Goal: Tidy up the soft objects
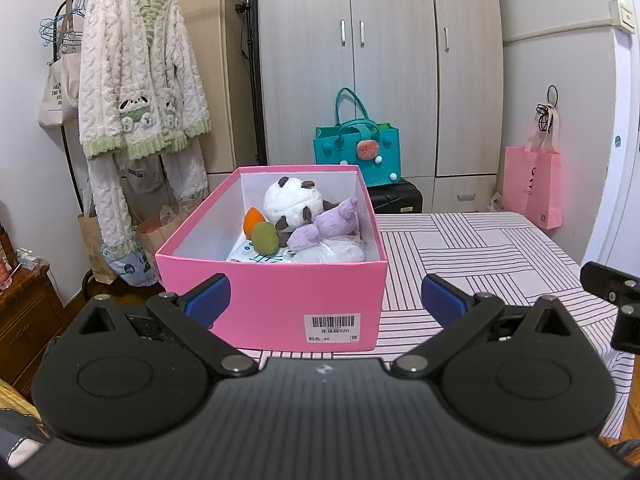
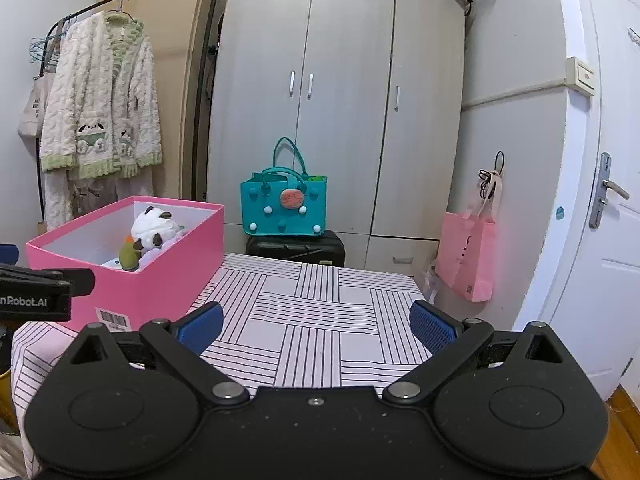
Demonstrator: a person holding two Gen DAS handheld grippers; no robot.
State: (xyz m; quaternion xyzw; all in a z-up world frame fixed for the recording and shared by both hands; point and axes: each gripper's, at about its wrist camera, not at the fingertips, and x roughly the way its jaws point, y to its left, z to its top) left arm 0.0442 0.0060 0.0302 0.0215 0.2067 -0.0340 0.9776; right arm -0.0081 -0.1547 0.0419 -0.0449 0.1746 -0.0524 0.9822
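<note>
On the worktop (image 2: 312,320), striped pink cloth, sits the pink box (image 1: 276,300), lid off, barcode label facing my left gripper (image 1: 326,300). Left gripper is spread wide, nothing between the blue pads (image 1: 210,294), hovering just in front of the box's near wall. Right gripper (image 2: 316,326) is also wide open and empty, over bare cloth to the right of the box, well apart from it.

Soft stuff is all inside the box: panda plush (image 1: 294,204) toward the back, purple plush (image 1: 326,226) leaning against it on the right, orange sponge egg (image 1: 252,218) and green sponge egg (image 1: 265,238) on the left, white mesh puff (image 1: 334,252) at the near right. Some printed white packet lies under them; can't read it.

Behind the worktop: teal felt bag (image 2: 284,208) on a black case (image 2: 296,250), grey wardrobe (image 2: 340,100), pink tote (image 2: 468,256) hanging at right, fleece robe (image 1: 140,76) on the rack at left.
</note>
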